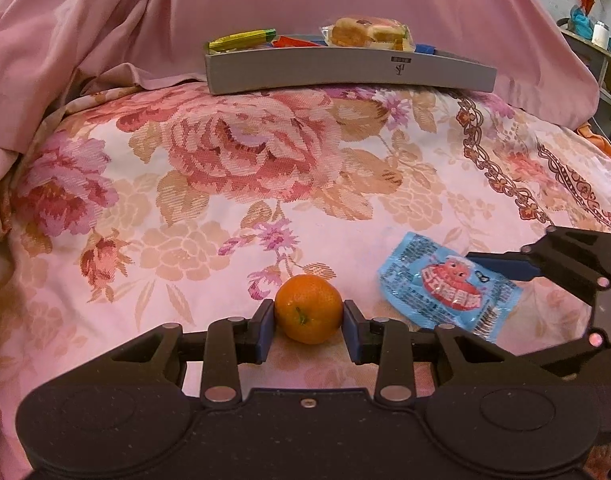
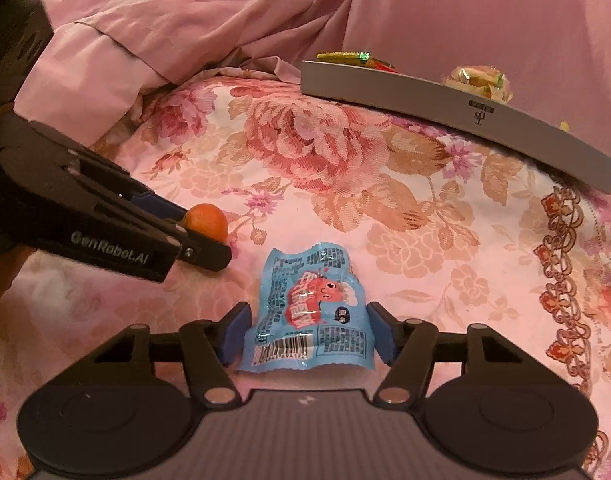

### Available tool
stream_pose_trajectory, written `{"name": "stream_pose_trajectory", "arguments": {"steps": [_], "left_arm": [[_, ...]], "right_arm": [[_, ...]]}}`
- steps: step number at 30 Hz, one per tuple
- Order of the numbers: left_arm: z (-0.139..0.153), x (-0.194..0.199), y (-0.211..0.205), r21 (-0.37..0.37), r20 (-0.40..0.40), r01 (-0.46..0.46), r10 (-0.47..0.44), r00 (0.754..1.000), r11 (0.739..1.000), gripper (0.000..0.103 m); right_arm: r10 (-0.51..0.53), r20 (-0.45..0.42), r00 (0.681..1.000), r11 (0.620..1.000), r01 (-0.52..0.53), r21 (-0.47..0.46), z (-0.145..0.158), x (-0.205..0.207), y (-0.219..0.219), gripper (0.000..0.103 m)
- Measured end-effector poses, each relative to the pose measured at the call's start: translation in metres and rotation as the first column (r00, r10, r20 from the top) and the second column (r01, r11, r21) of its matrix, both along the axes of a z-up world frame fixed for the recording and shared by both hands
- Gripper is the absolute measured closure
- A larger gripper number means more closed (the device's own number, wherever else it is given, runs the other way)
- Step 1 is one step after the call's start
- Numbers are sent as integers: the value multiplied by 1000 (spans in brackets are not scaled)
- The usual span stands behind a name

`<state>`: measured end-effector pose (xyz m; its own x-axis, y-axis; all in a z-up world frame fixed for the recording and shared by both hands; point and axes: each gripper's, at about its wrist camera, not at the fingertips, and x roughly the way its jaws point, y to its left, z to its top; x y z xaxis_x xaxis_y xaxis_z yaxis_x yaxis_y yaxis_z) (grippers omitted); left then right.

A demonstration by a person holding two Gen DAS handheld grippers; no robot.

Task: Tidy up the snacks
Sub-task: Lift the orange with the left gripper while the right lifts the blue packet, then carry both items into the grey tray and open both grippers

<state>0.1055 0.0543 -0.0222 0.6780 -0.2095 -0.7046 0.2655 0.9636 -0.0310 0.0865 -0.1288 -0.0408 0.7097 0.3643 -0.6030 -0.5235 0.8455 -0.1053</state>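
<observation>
- Mandarin (image 1: 308,314): lay on the floral bedspread (image 1: 241,184), near edge; small, round, firm-skinned, judged light but bruisable and prone to roll. Best taken across the middle, with modest squeeze.
- Left gripper (image 1: 308,320): blue pads (image 1: 265,330) touching both flanks of the mandarin; clamped on it, lift not evident.
- Blue snack packet (image 2: 311,312): lay flat just right of the mandarin; crinkled foil, judged very light, soft, slippery, liable to buckle. Best pinched across the width, near the sealed end.
- Right gripper (image 2: 309,332): spread either side of the packet, pads apart from its edges; nothing held.
- Grey tray (image 1: 345,68): stood well apart at the far side, already holding wrapped bread (image 1: 367,32) and a yellow-green wrapper (image 1: 241,39); judged the destination.
</observation>
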Motion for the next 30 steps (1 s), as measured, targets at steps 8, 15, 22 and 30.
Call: {"name": "stream_pose_trajectory", "arguments": {"steps": [8, 15, 22, 30], "left_arm": [[7, 1, -4, -8, 12, -23, 23, 1000, 1000, 66], [26, 17, -12, -39, 52, -41, 43, 998, 998, 66], [63, 42, -20, -51, 165, -52, 60, 985, 997, 66], [109, 86, -28, -69, 255, -87, 102, 962, 994, 66]], "right_arm": [[22, 148, 989, 993, -5, -120, 5, -21, 5, 37], [-5, 226, 974, 994, 30, -106, 20, -21, -3, 37], [-36, 327, 944, 993, 71, -96, 44, -11, -12, 37], [-70, 427, 901, 991, 112, -74, 78, 11, -23, 36]]}}
